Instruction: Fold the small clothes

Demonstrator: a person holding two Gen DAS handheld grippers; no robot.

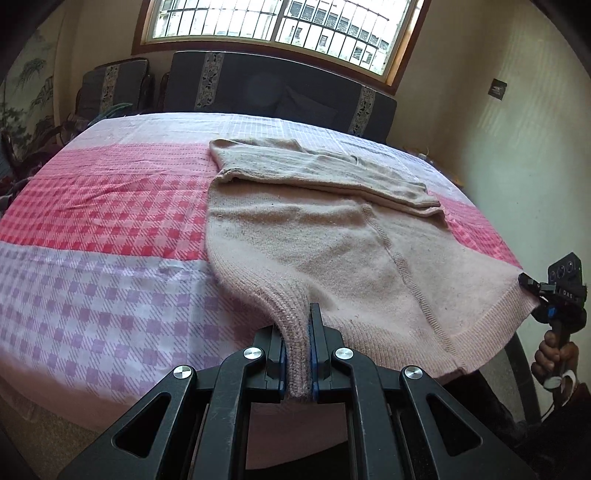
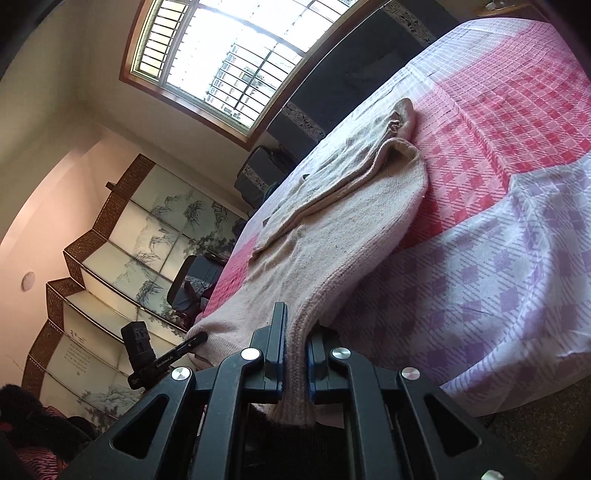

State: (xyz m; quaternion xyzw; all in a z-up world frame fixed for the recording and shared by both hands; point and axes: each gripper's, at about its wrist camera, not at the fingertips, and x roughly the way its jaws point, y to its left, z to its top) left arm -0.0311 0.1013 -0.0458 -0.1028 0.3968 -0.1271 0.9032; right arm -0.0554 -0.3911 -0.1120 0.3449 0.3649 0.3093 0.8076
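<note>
My left gripper [image 1: 298, 343]: jaws nearly closed, pinching ribbed hem corner of beige-pink sweater [image 1: 332, 236]. My right gripper [image 2: 295, 350]: jaws nearly closed too, clamped on opposite hem corner. Sweater lies on bed, on pink and lilac checked bedspread [image 1: 110, 229]; hem edge raised off it between both grips, sleeves folded across upper body at far end. Window [image 1: 280, 26] behind bed. Person's hand [image 1: 554, 356] holds right gripper handle.

Left tool [image 1: 297, 347] clamped on pink sweater [image 1: 332, 251] hem, checked bedspread [image 1: 110, 221] beneath — right tool [image 1: 526, 280] pinching far corner
</note>
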